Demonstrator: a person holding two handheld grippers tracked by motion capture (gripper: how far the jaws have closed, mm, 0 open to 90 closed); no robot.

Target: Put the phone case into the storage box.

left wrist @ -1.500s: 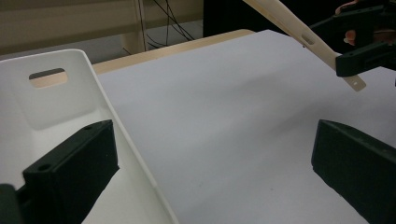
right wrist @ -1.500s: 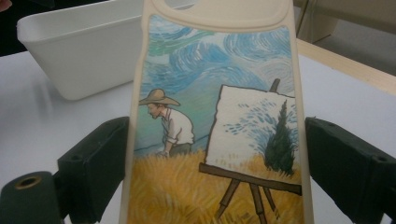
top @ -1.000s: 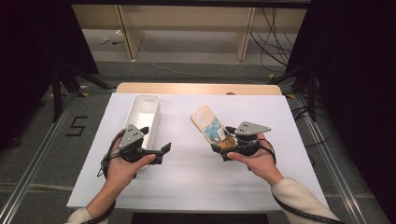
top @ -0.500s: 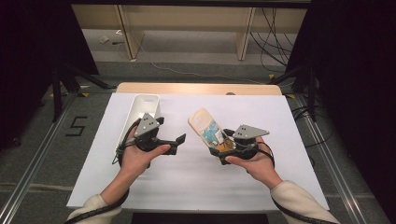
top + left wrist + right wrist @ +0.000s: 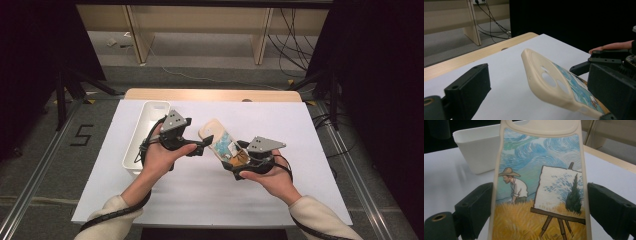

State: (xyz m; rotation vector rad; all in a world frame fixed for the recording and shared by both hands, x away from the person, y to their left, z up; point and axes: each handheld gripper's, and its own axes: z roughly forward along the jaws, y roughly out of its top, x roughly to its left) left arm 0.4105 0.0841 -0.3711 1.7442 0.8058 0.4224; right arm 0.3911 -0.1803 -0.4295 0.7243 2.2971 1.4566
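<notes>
You are holding a cream phone case [image 5: 220, 141] above the middle of the white bench [image 5: 310, 130], clamped at its near end between the jaws of your right gripper [image 5: 239, 156]. Its painted side is showing a man in a straw hat beside an easel. Your left gripper [image 5: 200, 146] is hovering just beside the case's far end, jaws spread wide and gripping nothing. A long white bin [image 5: 142, 135] is sitting behind your left hand [image 5: 162, 157], toward the bench's left edge.
</notes>
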